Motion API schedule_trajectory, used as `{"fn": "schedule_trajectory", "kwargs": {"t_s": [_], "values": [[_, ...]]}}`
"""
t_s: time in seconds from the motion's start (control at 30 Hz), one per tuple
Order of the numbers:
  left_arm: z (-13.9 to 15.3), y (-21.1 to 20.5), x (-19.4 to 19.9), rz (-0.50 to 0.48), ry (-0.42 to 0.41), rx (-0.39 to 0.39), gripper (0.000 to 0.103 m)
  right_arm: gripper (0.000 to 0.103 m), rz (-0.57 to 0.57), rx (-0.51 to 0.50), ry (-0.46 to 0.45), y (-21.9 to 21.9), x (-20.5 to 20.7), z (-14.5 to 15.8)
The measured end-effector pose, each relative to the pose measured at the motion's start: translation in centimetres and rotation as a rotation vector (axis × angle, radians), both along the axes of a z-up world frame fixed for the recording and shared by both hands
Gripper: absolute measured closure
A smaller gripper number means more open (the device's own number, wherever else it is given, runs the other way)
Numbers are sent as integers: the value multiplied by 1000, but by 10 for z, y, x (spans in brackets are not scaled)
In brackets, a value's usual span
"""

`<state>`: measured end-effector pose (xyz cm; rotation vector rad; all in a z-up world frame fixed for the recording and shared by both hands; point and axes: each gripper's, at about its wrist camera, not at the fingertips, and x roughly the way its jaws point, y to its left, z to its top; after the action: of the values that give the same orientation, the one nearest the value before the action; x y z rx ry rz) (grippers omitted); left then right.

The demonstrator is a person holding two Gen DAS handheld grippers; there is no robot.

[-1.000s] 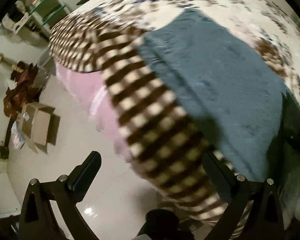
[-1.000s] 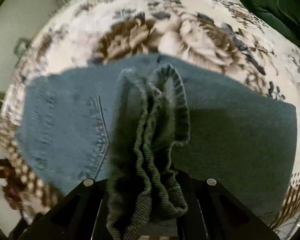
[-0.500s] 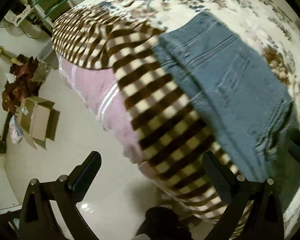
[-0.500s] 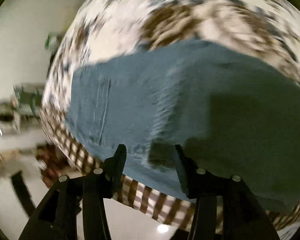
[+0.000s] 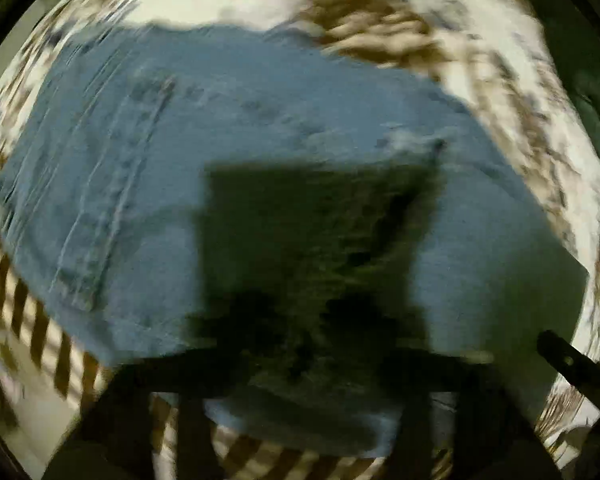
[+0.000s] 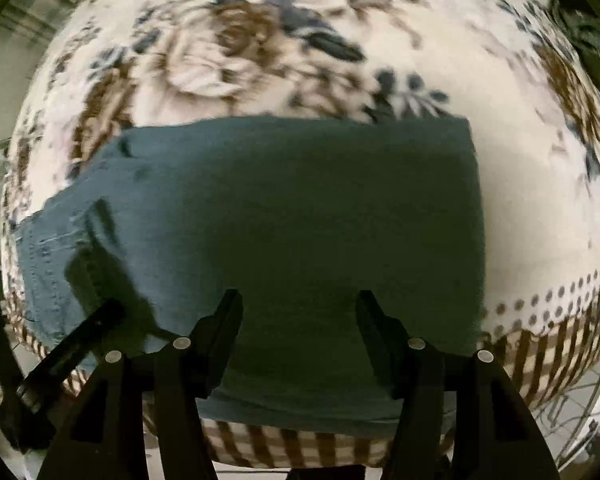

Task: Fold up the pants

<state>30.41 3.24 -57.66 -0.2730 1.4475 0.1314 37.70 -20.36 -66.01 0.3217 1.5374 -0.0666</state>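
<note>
Two hand-held grippers hang over the pants, which lie folded on the flowered blanket of the bed, near its checked edge. The right hand-held gripper has its fingers wide apart and holds nothing; one second ago it was closed on a bunched hem, half a second ago it was already opening. The left hand-held gripper now points at the pants, while before it looked at the floor beside the bed. Its picture is very blurred, and dark cloth seems to sit between its fingers, but I cannot tell if they press it.
</note>
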Motion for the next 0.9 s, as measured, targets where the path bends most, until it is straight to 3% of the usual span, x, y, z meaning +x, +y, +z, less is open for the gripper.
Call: {"fn": "schedule_trajectory", "kwargs": {"t_s": [0.07,0.2,0.37,0.43,0.5,0.53,0.57,0.6,0.63,0.77,0.9], "values": [[17,0,-7,-18,-38,0,93,42,7,4,15,-5,-4,-5],[42,15,-22,27,-57,-60,94,38,30,6,16,-4,-10,-6],[12,21,-21,36,13,-52,87,33,39,13,23,4,-13,-7],[11,28,-19,69,0,-87,87,27,51,16,26,10,-11,-7],[27,40,-23,127,-65,-76,87,15,71,5,22,15,-9,-7],[35,47,-26,154,-103,-84,81,4,90,-25,16,20,-8,-6],[45,56,-30,189,-140,-95,57,0,107,-61,14,26,-5,-7],[51,63,-32,216,-162,-92,20,0,125,-93,3,32,-5,-5],[58,73,-34,246,-180,-76,8,0,134,-99,-2,37,-3,-5],[62,116,-44,353,-219,-14,4,0,162,-129,-12,53,-3,-1],[47,167,-51,495,-201,-23,4,0,162,-114,-4,70,-3,-2]]}}
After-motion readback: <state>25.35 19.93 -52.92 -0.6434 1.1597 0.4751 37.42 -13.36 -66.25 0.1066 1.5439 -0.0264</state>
